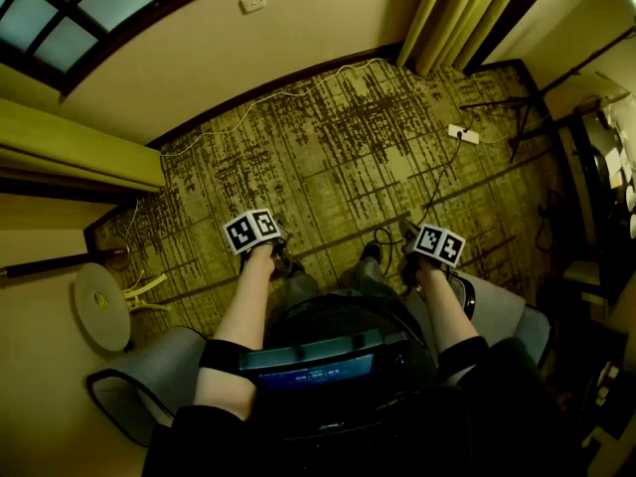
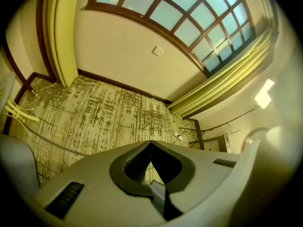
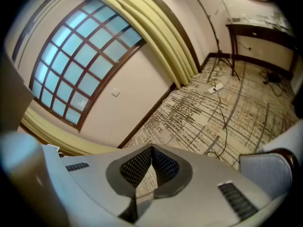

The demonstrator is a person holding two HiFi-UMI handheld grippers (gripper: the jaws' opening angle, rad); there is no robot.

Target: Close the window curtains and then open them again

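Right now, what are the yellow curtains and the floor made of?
Curtains: probably thick cloth, dull yellow-green, because they hang in soft, long folds with no shine.
Floor: looks like carpet, matte tan with a pattern of dark dashes and no reflections. Whether the pattern is woven or printed, I cannot tell.

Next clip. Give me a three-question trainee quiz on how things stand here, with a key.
1. True or false: the left gripper grips a curtain.
2. Choose: the curtains at the window are A) drawn across it, B) gathered at its sides, C) taken down.
3. Fill in: the right gripper's jaws are ____.
Key: 1 false, it is shut on nothing; 2 B; 3 shut.
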